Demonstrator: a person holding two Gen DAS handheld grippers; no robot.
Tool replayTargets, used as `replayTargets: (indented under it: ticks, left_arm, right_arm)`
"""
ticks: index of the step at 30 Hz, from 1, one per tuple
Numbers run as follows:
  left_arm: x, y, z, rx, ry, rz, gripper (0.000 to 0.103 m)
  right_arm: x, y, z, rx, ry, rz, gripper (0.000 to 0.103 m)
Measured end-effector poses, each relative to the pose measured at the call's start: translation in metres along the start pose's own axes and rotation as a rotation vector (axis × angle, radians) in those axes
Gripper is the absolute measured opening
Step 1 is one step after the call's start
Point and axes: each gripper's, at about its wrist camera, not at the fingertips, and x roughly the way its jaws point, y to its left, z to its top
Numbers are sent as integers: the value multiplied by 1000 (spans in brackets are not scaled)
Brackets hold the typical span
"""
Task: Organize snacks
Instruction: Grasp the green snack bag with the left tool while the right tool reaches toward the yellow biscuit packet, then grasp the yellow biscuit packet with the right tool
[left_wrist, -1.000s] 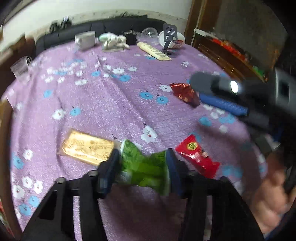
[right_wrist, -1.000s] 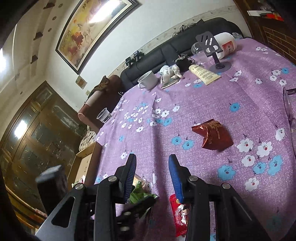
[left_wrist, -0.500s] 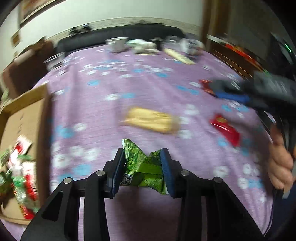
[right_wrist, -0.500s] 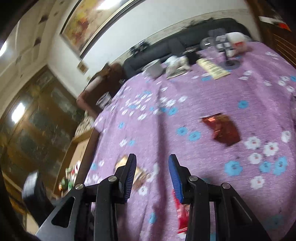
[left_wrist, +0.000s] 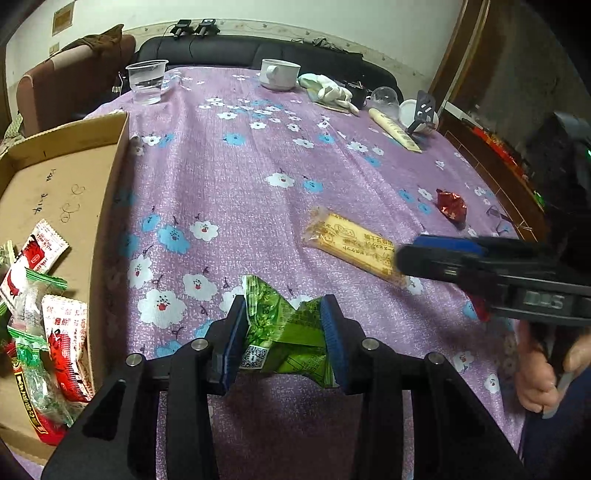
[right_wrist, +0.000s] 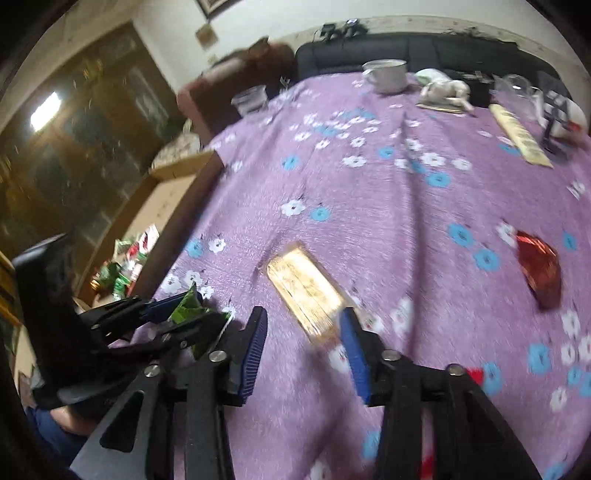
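Green packet (left_wrist: 284, 332): crumpled, clamped between the blue pads of the left tool (left_wrist: 282, 334), held over the counter's near edge.
Left tool: closed on the green packet, just right of the box.
Right tool (right_wrist: 303, 347): jaws opening, nothing pinched; the near end of the yellow bar lies between its tips.
Yellow bar (left_wrist: 354, 247): flat on the counter, mid-way, beside the right tool.
Box (left_wrist: 55, 177): cardboard, at the counter's left edge, with red, white and green packets (left_wrist: 48, 332) piled inside.
Red foil packet (left_wrist: 451, 205): alone, further right.
Counter (left_wrist: 240, 206): purple flowered cloth.
Far end: clear cup (left_wrist: 146, 81), white mug (left_wrist: 279, 74), glove (left_wrist: 328, 90), long cream pack (left_wrist: 393, 129).
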Motion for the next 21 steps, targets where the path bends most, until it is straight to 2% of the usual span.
replayTargets:
  ticks: [2, 7, 8, 9, 10, 11, 12, 17, 21]
  left_arm:
    - [1, 0, 1, -2, 1, -5, 38]
    - [0, 1, 1, -10, 0, -13, 38]
    - [0, 2, 1, -11, 0, -15, 38]
    - [0, 3, 1, -13, 1, -18, 38]
    - [0, 3, 1, -15, 1, -20, 38]
    - [0, 3, 1, -15, 0, -22, 38]
    - [0, 3, 1, -15, 2, -25, 38]
    - [0, 3, 1, -15, 2, -33, 38]
    - [0, 4, 1, -21, 2, -40, 38]
  right_arm:
    - [14, 8, 5, -49, 36, -40, 46]
    - [25, 27, 6, -180, 40, -134, 50]
    - [26, 29, 3, -203, 33, -160, 56]
    - [31, 30, -2, -215, 53, -186, 72]
    - [35, 28, -6, -214, 77, -198, 75]
    - [31, 24, -11, -196, 31, -201, 84]
    - [29, 20, -12, -174, 16, -192, 87]
    - [20, 16, -19, -176, -26, -181, 88]
    - [19, 12, -15, -169, 3, -151, 87]
